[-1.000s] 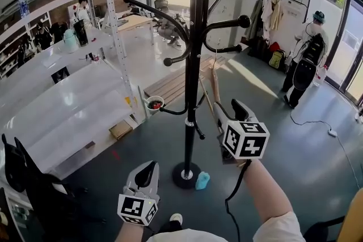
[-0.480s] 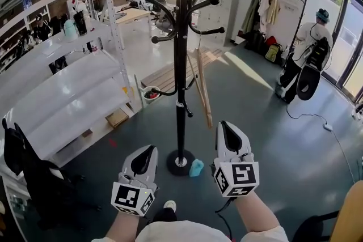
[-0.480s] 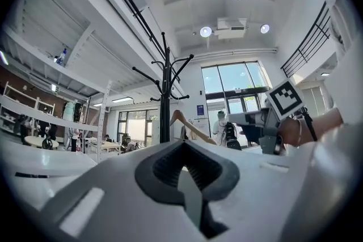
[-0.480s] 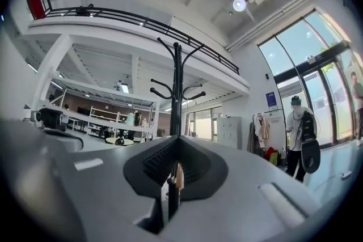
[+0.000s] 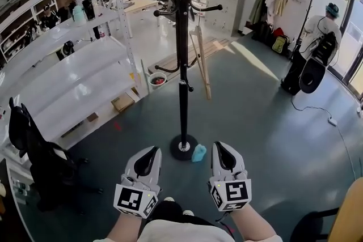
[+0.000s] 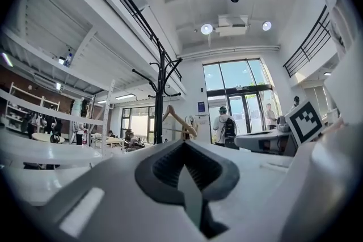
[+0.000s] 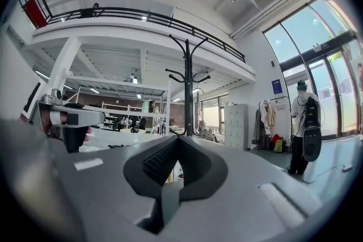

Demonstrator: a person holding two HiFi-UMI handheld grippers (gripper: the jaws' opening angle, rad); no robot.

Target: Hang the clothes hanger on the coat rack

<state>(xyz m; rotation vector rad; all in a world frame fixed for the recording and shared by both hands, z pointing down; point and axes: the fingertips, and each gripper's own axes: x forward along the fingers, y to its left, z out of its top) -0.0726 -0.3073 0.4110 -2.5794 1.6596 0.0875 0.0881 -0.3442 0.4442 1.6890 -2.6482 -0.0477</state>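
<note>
Scene: a person stands over a black coat rack (image 5: 182,65) on a grey workshop floor, a gripper in each hand held low and short of the rack's round base.
Hanger: a wooden hanger (image 5: 202,65) hangs on the rack, just right of the pole and below its upper arms, well apart from both grippers.
Left gripper (image 5: 148,157): jaws pressed together, nothing between them.
Right gripper (image 5: 221,155): jaws likewise closed and empty, level with the left one and near it.
Head view only: a small light-blue object (image 5: 198,152) lies on the floor, touching or just beside the rack's base; white shelving (image 5: 74,88) runs along the left, with a black chair (image 5: 34,150) in front of it.
Left gripper view only: the hanger seen side-on, its sloped shoulder plain against the windows just beside the pole; the right gripper's marker cube shows at the right edge.
Right gripper view only: the rack's curved top arms, complete against the ceiling, and the left gripper's body at the left edge.
Background: a person (image 5: 320,48) with a dark backpack stands by the glass doors at right.
Cut off: the head view crops the top of the rack.
Hard to make out: which arm the hook sits on; in the right gripper view the jaws cover the spot where the hanger would show.
</note>
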